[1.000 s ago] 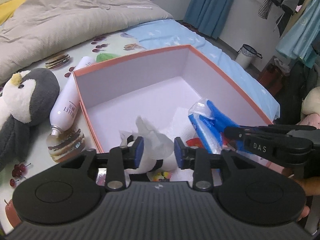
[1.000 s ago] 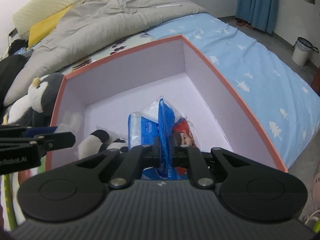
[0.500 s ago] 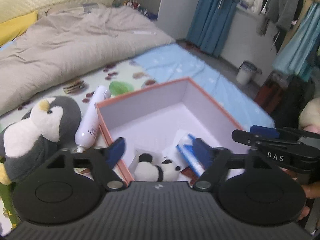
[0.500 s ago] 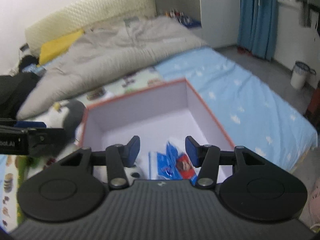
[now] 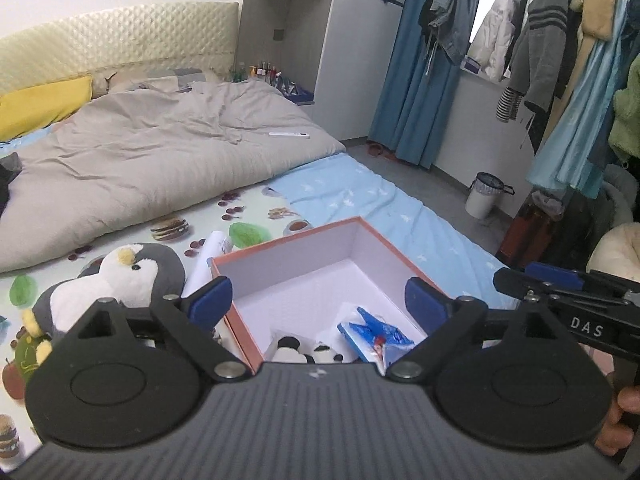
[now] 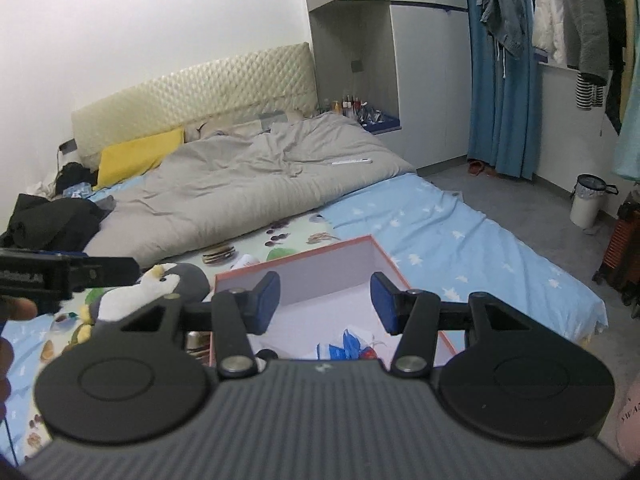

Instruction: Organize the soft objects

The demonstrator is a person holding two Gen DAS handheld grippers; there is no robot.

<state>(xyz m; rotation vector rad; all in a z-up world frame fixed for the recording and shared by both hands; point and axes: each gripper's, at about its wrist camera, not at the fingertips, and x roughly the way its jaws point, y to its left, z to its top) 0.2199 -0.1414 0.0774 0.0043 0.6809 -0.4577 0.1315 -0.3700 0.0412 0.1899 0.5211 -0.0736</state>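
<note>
An orange-rimmed box (image 5: 384,242) with a pale inside sits on the bed; it also shows in the right wrist view (image 6: 304,258). Inside lie a small panda plush (image 5: 306,354) and a blue tissue pack (image 5: 374,334), which the right wrist view (image 6: 348,346) also shows. A penguin plush (image 5: 124,280) lies left of the box, seen too in the right wrist view (image 6: 160,284). My left gripper (image 5: 318,304) is open and empty, raised above the box. My right gripper (image 6: 325,300) is open and empty, also raised.
A white bottle (image 5: 210,256) lies between the penguin and the box. A grey duvet (image 5: 152,160) covers the far bed. A yellow pillow (image 5: 44,102) lies by the headboard. A bin (image 5: 484,196) and hanging clothes (image 5: 536,52) stand at the right.
The left gripper let go of the panda plush and the right let go of the tissue pack; both opened and rose up and back from the box.
</note>
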